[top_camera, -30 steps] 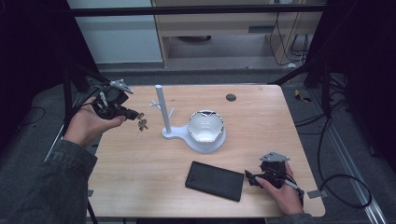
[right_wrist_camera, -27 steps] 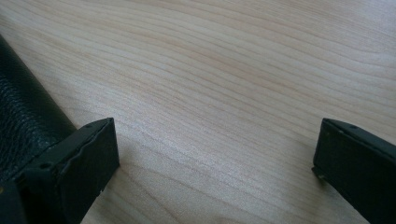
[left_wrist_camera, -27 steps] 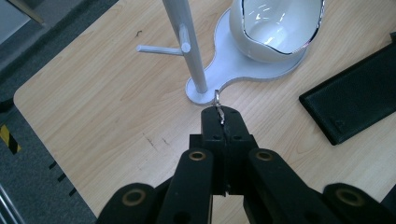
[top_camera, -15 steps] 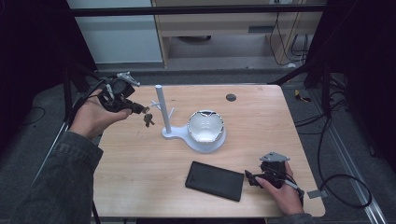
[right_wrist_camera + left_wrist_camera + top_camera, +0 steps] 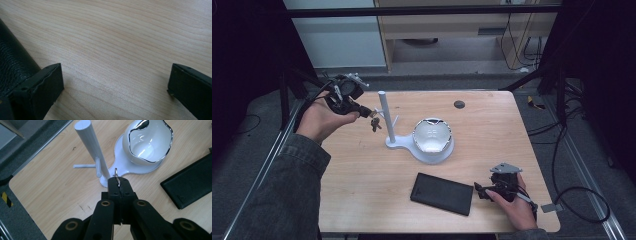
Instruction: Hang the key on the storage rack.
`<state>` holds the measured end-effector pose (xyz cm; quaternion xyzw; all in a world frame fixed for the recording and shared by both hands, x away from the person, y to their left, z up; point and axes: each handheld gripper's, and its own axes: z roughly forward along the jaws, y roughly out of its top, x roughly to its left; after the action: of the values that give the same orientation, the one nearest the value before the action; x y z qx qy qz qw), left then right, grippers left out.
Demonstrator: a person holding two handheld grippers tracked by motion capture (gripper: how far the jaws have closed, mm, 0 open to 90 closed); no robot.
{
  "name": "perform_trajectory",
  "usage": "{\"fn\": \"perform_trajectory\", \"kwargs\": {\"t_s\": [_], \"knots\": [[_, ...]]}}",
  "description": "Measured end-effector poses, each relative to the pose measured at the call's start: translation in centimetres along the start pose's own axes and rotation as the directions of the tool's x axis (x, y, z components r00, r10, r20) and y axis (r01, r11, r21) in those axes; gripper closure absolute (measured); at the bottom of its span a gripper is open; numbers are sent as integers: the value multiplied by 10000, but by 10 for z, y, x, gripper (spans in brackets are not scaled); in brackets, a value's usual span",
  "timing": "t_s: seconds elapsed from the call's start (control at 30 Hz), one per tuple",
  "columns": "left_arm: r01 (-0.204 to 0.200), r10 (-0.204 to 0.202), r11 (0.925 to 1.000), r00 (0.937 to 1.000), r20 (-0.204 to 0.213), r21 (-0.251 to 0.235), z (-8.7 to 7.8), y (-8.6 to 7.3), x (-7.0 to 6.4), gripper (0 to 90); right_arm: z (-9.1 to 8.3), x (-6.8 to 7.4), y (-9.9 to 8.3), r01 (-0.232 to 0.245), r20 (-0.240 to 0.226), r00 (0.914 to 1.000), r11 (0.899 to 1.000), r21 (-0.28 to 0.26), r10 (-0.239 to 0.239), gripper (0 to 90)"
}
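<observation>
A white stand (image 5: pixel 384 117) with an upright post and short side pegs rises at the table's middle left, and a white bowl (image 5: pixel 432 136) sits on its base. My left gripper (image 5: pixel 366 111) hovers just left of the post, shut on a key ring whose keys (image 5: pixel 375 124) dangle below it. In the left gripper view the metal ring (image 5: pixel 116 172) sticks out of the shut tips (image 5: pixel 117 182), close to a peg (image 5: pixel 98 167) on the post (image 5: pixel 92 147). My right gripper (image 5: pixel 479 190) rests open on the wood beside a black leather case (image 5: pixel 443 193); its left jaw touches the case (image 5: pixel 12 65).
A small dark disc (image 5: pixel 459 104) lies near the table's back edge. The wooden table (image 5: pixel 512 135) has bare room on its right half and front left. Cables trail over the floor to the right.
My left gripper has carried the keys rightward and a little higher, up to the stand's post. The right gripper has stayed where it was.
</observation>
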<state>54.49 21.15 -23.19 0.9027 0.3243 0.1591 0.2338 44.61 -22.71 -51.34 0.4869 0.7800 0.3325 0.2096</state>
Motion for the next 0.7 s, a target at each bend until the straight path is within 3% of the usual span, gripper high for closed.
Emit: {"fn": "perform_trajectory", "kwargs": {"t_s": [0.23, 0.7], "knots": [[339, -341, 9994, 9992, -224, -61, -1, 0, 5, 898, 0, 0, 0, 28, -8, 10000, 10000, -12, -28, 4], [339, -333, 9994, 9978, -565, 95, 12, 10, 6, 897, 0, 0, 0, 48, -13, 10000, 10000, 19, -48, 3]]}}
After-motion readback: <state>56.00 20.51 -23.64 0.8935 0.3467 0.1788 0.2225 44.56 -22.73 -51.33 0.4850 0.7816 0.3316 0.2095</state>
